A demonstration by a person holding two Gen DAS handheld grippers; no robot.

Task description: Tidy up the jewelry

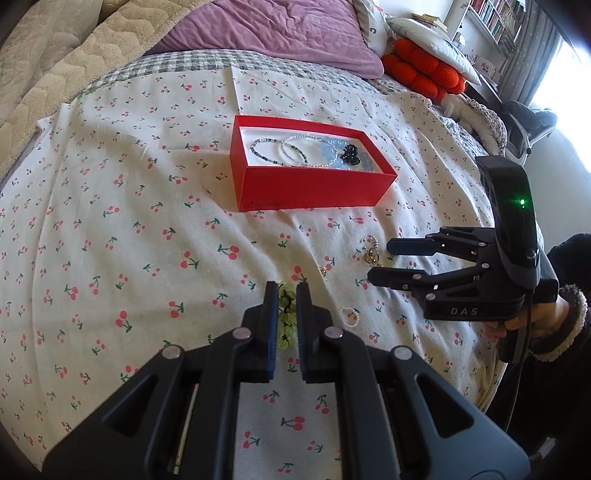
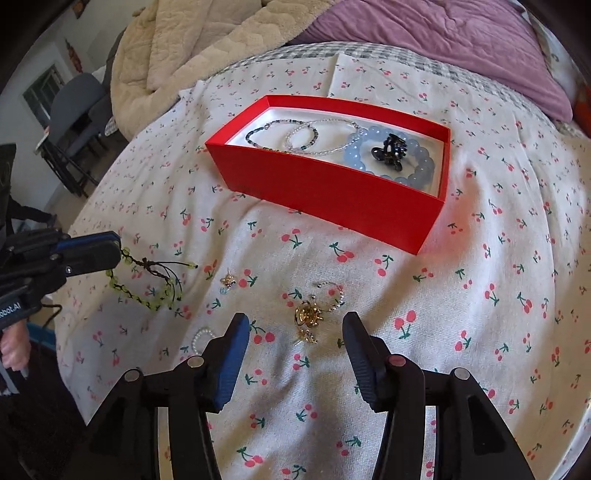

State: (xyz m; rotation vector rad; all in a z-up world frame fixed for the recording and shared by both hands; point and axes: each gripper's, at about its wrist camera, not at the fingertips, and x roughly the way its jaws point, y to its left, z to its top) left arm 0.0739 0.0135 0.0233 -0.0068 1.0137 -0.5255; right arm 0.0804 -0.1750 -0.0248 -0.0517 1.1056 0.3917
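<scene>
A red box (image 1: 306, 184) (image 2: 332, 192) lies on the cherry-print bedspread and holds bead bracelets, a blue bead bracelet (image 2: 417, 166) and a black hair clip (image 2: 389, 149). My left gripper (image 1: 287, 291) is shut on a green bead bracelet (image 1: 286, 317) (image 2: 147, 280), which trails on the cloth. My right gripper (image 2: 293, 328) (image 1: 376, 260) is open just above gold earrings (image 2: 308, 317) (image 1: 371, 254) and a small ring (image 2: 332, 291). A pearl ring (image 1: 349, 317) (image 2: 203, 338) and a small stud (image 2: 229, 282) lie nearby.
A purple pillow (image 1: 280, 33), a beige blanket (image 2: 192, 44) and orange cushions (image 1: 424, 70) lie at the bed's far end. A chair (image 2: 74, 110) stands beyond the left edge of the bed.
</scene>
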